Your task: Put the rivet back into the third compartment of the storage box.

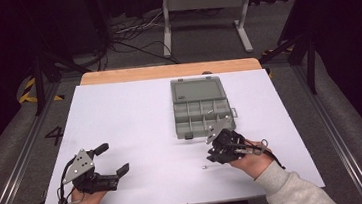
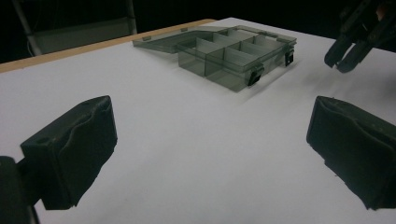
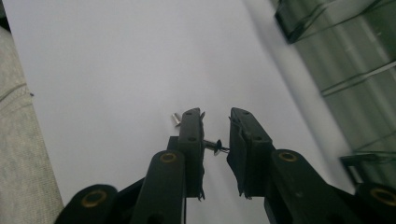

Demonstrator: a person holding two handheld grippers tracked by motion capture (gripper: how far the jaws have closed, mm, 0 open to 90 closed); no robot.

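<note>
A grey see-through compartment box [image 1: 190,117] lies open on the white table sheet, its lid [image 1: 198,89] flat on the far side; it also stands in the left gripper view [image 2: 233,51] and at the right gripper view's edge [image 3: 355,70]. My right gripper [image 1: 213,155] hovers just in front of the box, jaws nearly together with a small dark screw [image 3: 215,148] bridging the gap between them. A small silver piece [image 3: 175,119] lies on the sheet below, beside the jaws [image 1: 204,167]. My left gripper [image 1: 114,158] rests at the near left, wide open and holding nothing [image 2: 210,140].
The white sheet [image 1: 135,116] covers most of the wooden table [image 1: 166,72]. Some small item sits in one box compartment [image 1: 210,111]. Beyond the far edge lie cables and a white frame stand [image 1: 205,9] on the floor. A metal rail [image 1: 19,163] runs along the left.
</note>
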